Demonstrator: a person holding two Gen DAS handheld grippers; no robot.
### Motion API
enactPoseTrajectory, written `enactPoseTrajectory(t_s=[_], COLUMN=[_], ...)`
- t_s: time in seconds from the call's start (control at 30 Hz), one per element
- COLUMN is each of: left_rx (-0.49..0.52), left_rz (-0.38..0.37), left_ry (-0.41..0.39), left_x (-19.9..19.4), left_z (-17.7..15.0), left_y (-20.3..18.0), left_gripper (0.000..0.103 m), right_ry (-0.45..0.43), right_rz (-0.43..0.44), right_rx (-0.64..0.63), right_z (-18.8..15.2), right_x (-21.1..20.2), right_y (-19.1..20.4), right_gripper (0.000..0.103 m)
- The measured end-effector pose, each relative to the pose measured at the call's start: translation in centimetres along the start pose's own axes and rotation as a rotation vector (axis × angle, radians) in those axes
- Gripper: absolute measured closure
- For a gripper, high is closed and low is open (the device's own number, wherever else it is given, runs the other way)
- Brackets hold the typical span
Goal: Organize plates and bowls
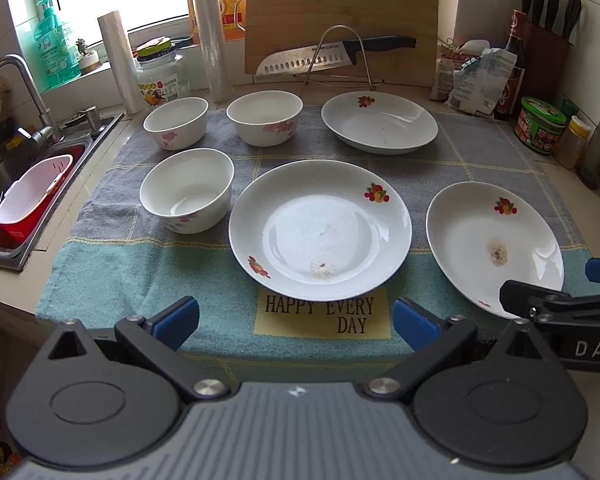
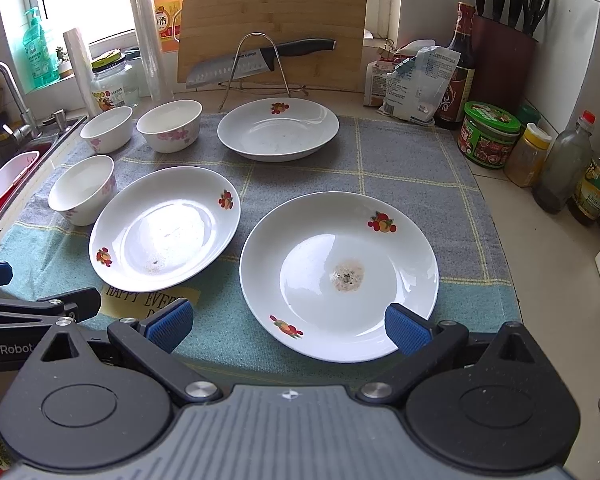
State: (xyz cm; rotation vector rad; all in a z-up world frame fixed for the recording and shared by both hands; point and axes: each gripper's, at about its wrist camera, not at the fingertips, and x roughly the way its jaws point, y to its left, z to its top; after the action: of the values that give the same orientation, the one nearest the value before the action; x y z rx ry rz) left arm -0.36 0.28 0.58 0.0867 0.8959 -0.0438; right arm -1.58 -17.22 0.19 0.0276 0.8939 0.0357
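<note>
Starting step, by the look: nothing stacked yet. Left hand-held gripper point(image 1: 296, 320) spread wide, empty, facing centre plate point(image 1: 320, 230). Right hand-held gripper point(image 2: 288, 326) likewise wide, empty, right finger over near rim of right plate point(image 2: 339, 276). Third plate point(image 2: 278, 129) at back; three bowls point(image 1: 187, 191) apart at left, all on towel point(image 2: 400, 168) over surface. Next move likely: pinch plate rim, lift onto neighbour. Rims shallow, grip tricky. Knife point(image 1: 336, 54) on rack behind, bottles right, sink point(image 1: 4, 184) left: clear of path.

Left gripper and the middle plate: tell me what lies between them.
Only the towel with its yellow "HAPPY EVERY DAY" patch, seen in the left wrist view. The open left gripper hovers just short of the middle plate.
</note>
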Motion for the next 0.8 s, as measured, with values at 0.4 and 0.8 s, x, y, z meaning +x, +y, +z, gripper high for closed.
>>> enactPoseTrajectory(t_s=[0.4, 0.8], left_rx=[-0.003, -0.007], left_rz=[0.0, 0.002], left_ry=[-0.001, -0.001], left_x=[-0.18, -0.36], left_z=[0.05, -0.07], left_y=[0.16, 0.25], left_gripper=[0.001, 0.001], right_ry=[-0.004, -0.006], right_rz=[-0.001, -0.001], right_rx=[-0.003, -0.006], right_z=[0.0, 0.02], right_x=[-0.16, -0.26], right_y=[0.05, 0.0], right_gripper=[0.0, 0.0])
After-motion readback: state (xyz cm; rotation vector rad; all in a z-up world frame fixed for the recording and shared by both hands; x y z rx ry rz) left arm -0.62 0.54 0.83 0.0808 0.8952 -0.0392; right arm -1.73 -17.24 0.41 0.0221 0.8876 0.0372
